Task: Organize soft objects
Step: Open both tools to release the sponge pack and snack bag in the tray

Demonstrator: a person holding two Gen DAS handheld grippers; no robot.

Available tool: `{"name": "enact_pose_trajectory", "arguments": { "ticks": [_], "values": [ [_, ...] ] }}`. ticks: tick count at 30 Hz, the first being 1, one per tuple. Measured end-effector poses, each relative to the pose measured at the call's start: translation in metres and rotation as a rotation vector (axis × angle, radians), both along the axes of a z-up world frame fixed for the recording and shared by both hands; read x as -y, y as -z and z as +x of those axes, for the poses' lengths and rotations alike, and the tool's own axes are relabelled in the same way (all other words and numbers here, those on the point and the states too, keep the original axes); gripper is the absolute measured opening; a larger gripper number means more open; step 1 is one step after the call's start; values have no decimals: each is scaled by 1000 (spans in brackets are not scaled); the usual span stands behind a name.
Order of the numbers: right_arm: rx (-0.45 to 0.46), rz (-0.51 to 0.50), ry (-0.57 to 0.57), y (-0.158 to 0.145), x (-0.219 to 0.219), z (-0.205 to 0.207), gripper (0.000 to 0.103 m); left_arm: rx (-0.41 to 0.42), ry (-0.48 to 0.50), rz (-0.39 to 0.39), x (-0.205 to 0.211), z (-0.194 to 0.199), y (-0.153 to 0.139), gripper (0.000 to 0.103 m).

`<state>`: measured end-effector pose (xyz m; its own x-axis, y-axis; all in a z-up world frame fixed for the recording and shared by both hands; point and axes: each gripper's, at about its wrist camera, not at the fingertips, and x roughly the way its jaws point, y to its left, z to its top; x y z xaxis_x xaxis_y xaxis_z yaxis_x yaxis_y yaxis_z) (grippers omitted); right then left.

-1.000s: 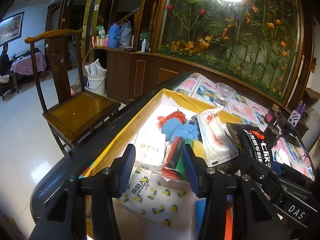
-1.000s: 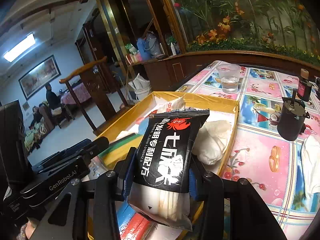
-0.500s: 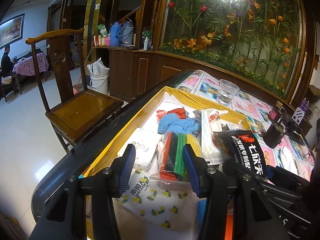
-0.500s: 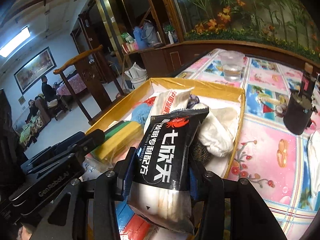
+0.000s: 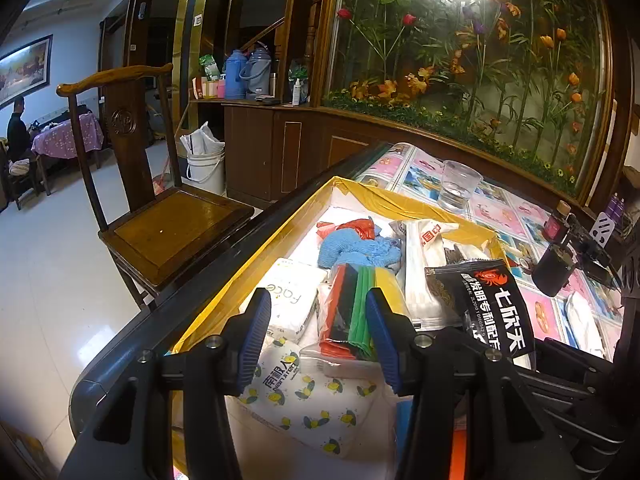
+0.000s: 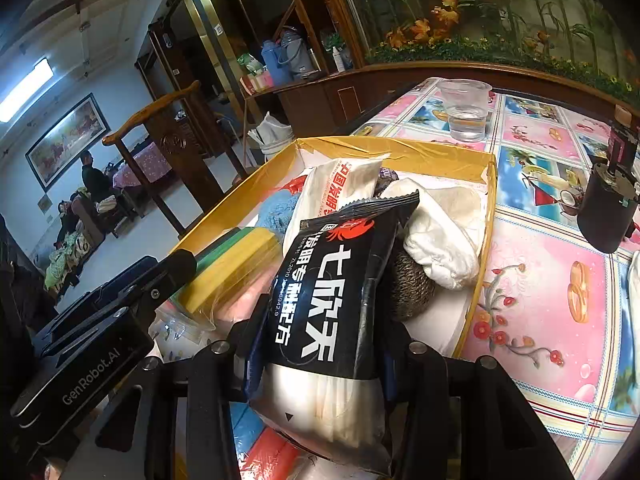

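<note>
Lettering first: black glossy packet (image 6: 320,300) carries large white Chinese characters and a red crab emblem; right gripper (image 6: 316,344) clamps it by its lower half, jaws pressed on both sides, over the near end of the yellow-rimmed box (image 6: 400,152). "GenRobot.AI" is printed on the left gripper's black body. Left gripper (image 5: 318,336) hangs with blue ribbed pads parted to a middling gap, nothing pinched; a clear bag of red, green and yellow sponges (image 5: 356,304) lies below the gap. Tissue pack reading "Face" (image 5: 294,300) sits beside a lemon-print tissue pack (image 5: 308,396). Blue knitted cloth (image 5: 352,248) lies crumpled farther in. Clear plastic cup (image 6: 466,110) stands on the patterned tablecloth.
</note>
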<state>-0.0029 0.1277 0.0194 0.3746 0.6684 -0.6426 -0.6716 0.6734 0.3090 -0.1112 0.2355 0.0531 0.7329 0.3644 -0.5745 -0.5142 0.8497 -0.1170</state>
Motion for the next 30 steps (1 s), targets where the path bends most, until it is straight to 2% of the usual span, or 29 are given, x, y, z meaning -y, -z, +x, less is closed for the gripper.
{"name": "enact_pose_trajectory", "arguments": {
  "ticks": [8,11,15,21,30],
  "values": [
    [32,-22,-26,-3,-2,-8,56,5,-6,-6,-3,-2,0,50],
    [48,-28,-38,-5,-1,-12,62,13,-7,-24,-8,-5,0,65],
    [111,-24,-44,-13,5,-23,63,41,-11,-11,-7,-9,-2,78],
    [170,12,-40,-25,30,-32,66,41,-17,-15,-8,-9,-2,79],
    [136,97,47,-35,92,-16,66,30,-17,-9,-8,-8,-2,79]
  ]
}}
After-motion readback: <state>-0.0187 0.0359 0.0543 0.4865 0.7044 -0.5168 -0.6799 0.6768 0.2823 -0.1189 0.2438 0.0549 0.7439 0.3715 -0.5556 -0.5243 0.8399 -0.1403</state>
